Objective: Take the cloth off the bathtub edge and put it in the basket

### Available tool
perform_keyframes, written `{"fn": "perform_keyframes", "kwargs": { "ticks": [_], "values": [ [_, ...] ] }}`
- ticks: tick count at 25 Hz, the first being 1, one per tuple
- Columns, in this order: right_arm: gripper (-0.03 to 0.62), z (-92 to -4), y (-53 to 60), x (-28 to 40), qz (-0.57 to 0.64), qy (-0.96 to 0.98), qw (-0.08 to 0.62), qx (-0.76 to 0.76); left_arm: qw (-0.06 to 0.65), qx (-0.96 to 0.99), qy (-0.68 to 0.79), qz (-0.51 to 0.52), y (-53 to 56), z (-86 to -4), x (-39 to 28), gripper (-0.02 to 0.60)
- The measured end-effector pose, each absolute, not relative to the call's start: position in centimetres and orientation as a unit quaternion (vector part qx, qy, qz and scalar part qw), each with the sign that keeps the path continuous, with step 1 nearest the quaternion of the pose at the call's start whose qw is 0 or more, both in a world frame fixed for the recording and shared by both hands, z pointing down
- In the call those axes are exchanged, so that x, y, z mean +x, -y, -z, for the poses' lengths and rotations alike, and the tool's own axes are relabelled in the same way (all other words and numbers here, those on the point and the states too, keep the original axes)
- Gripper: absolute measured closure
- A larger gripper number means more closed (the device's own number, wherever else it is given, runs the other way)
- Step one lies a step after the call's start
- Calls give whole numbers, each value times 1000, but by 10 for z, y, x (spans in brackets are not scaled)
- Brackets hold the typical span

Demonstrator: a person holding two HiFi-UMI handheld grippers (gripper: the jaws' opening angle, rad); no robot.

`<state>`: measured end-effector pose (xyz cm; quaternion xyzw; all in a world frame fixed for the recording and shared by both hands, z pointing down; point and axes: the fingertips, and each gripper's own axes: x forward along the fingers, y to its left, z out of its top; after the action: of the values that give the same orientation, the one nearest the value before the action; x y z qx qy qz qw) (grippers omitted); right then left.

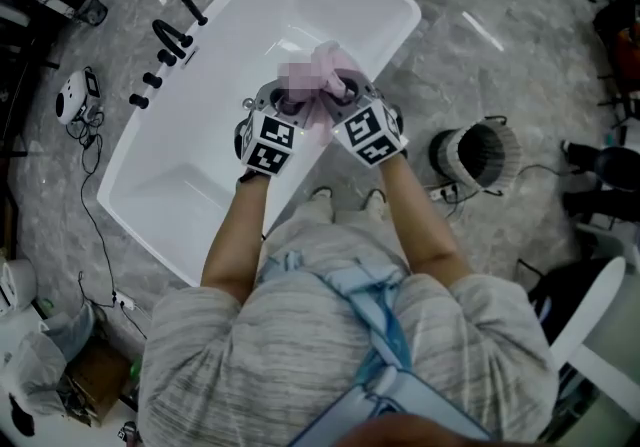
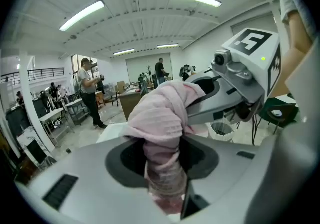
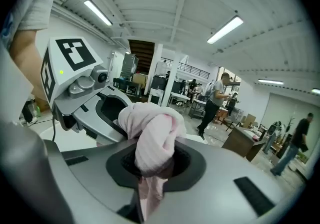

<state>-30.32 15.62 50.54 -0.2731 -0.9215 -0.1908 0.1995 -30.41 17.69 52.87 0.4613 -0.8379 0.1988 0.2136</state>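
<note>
- Between the jaws of your left gripper (image 2: 165,183), a pink cloth (image 2: 162,113) is pinched. The pads are closed on a twisted neck of it, and the bulk bunches up just past the tips.
- Your right gripper (image 3: 150,178) is clamped on the same cloth, biting another gathered fold with a short tail hanging below the jaws. The two grippers meet almost tip to tip, with the bundle between them.
- From the head view, the cloth is up in both grippers over the white bathtub (image 1: 200,185), by its near long side. It looks clear of the rim, though you cannot be sure of the height from there.
- Expect it to handle as light, soft and limp. It looks like terry towelling that squashes under the pads and has no stiffness of its own. It is not fragile, and the nap should stop it sliding out.
- Thick folds like the ones you have are the right place to hold. A thin single layer could creep free, and any loose tail will droop and may catch on an edge.
- Beyond the tub, the basket (image 1: 447,153) stands on the marbled floor to your right, open-topped and well apart from the cloth.
</note>
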Motion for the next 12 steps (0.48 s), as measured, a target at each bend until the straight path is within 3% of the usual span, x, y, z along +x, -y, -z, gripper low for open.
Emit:
{"fn": "perform_keyframes", "kwargs": {
  "ticks": [12],
  "values": [
    [542, -360, -130, -306, 97, 977, 24, -188, 48, 443, 880, -163, -156, -384, -316, 447]
  ]
}}
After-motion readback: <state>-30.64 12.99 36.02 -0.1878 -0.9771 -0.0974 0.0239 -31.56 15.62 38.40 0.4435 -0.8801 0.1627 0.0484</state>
